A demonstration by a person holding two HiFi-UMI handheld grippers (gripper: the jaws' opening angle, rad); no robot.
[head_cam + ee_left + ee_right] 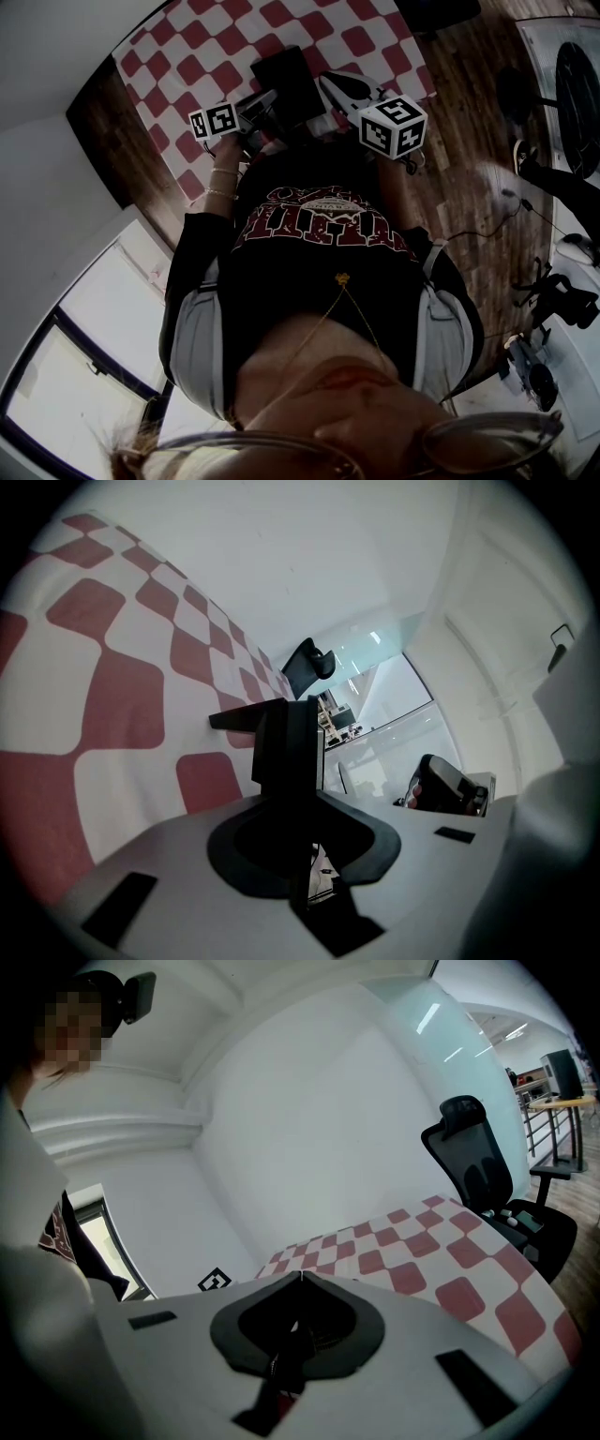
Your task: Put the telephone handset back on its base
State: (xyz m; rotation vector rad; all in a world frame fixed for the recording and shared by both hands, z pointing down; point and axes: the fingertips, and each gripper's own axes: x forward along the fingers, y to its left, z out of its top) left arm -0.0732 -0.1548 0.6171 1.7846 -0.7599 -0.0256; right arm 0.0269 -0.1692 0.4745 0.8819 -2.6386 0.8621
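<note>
A black flat box point(286, 80), seemingly the telephone base, lies on the red-and-white checked tablecloth point(187, 56). My left gripper point(275, 100) points at the box's near left side. In the left gripper view its black fingers point(291, 747) stand close together as one dark mass, and a black slab point(239, 719) juts out to their left. I cannot make out whether anything is held between them. My right gripper point(328, 84) hovers just right of the box. Its jaws point(295, 1335) are sunk in shadow. No handset is clearly visible.
A black office chair point(487, 1185) stands at the table's far end, also in the left gripper view point(307, 666). Wooden floor point(469, 141) lies to the right of the table, with cables and equipment point(562, 300). A white wall backs the table.
</note>
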